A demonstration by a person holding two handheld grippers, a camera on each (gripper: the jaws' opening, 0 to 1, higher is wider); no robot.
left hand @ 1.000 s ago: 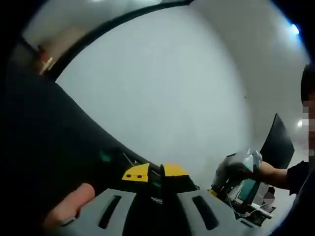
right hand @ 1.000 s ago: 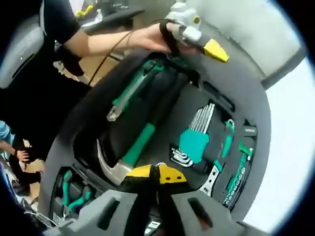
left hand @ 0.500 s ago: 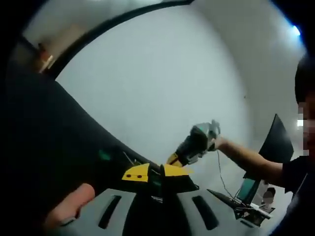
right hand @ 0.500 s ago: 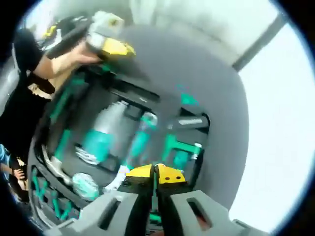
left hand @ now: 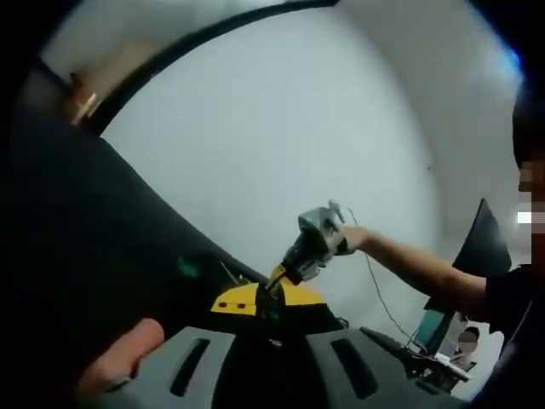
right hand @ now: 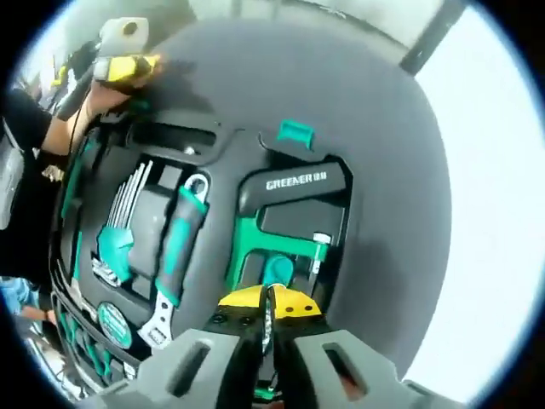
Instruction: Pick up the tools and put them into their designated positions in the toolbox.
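The open toolbox (right hand: 383, 170) has a dark grey foam tray. In its slots lie a green-handled adjustable wrench (right hand: 174, 247), a set of hex keys (right hand: 119, 226) and a black-and-green tool marked GREENER (right hand: 294, 183). My right gripper (right hand: 269, 303) is shut, with its yellow tips just above the green frame (right hand: 272, 251) of that tool and nothing visibly between them. It also reaches in from the right in the left gripper view (left hand: 279, 277), held by a hand. My left gripper (left hand: 268, 300) is shut over the dark toolbox edge (left hand: 102, 239). At the box's far corner the left gripper (right hand: 128, 66) is held by a hand.
A white table surface (left hand: 281, 136) spreads beyond the toolbox. A fingertip (left hand: 119, 354) rests on the left gripper's body. A person's arm (left hand: 417, 273) stretches across from the right. More green-handled tools (right hand: 94, 358) sit in slots at the tray's lower left.
The right gripper has swung from the hammer and knife section across to the wrench and GREENER tool end. In the left gripper view it has come in close to the left jaws.
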